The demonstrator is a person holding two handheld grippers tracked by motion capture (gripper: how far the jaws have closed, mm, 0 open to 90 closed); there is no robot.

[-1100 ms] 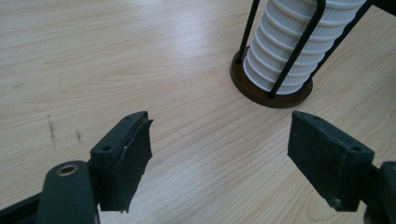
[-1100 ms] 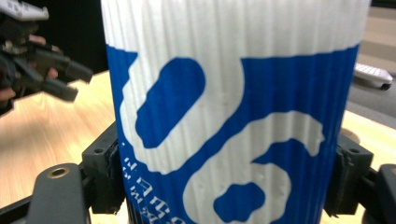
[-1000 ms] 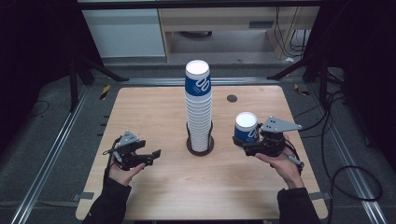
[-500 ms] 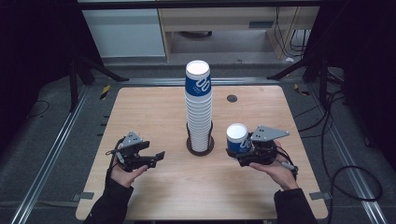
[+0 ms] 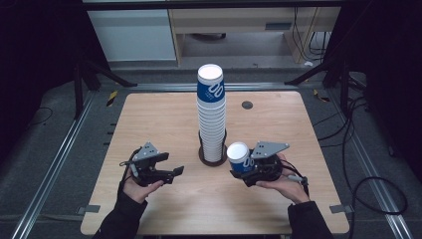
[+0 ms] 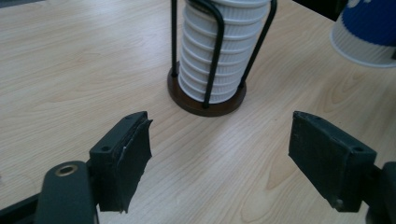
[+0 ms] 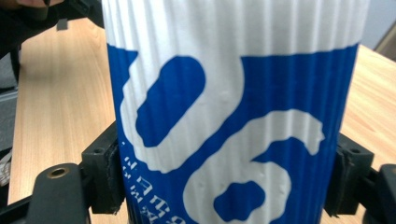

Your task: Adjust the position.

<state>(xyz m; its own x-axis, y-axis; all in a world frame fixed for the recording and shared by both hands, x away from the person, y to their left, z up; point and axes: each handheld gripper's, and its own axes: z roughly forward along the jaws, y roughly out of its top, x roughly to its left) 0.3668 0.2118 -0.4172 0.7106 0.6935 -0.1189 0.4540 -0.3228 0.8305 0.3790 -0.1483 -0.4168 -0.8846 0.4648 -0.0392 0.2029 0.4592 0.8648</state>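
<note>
A tall stack of blue-and-white paper cups [image 5: 211, 117] stands in a black wire holder [image 5: 205, 158] at the middle of the wooden table [image 5: 149, 124]. My right gripper [image 5: 242, 168] is shut on a single blue-and-white cup [image 5: 238, 157], just right of the holder's base. In the right gripper view the pads [image 7: 107, 172] press on both sides of the ribbed cup [image 7: 224, 116]. My left gripper [image 5: 172, 174] is open and empty, left of the holder. Its view looks at the stack's foot [image 6: 219, 51], the brown base [image 6: 205, 100] and the held cup [image 6: 369, 28].
A small dark round disc [image 5: 247, 105] sits on the table behind and right of the stack. Metal rails [image 5: 59, 154] run along the table's sides, and cables [image 5: 368, 184] lie on the floor at the right. A white cabinet [image 5: 134, 35] stands beyond the far edge.
The right hand has carried the cup left and lower, up close to the holder. The left hand has moved right, toward the holder's base, its jaws still wide apart.
</note>
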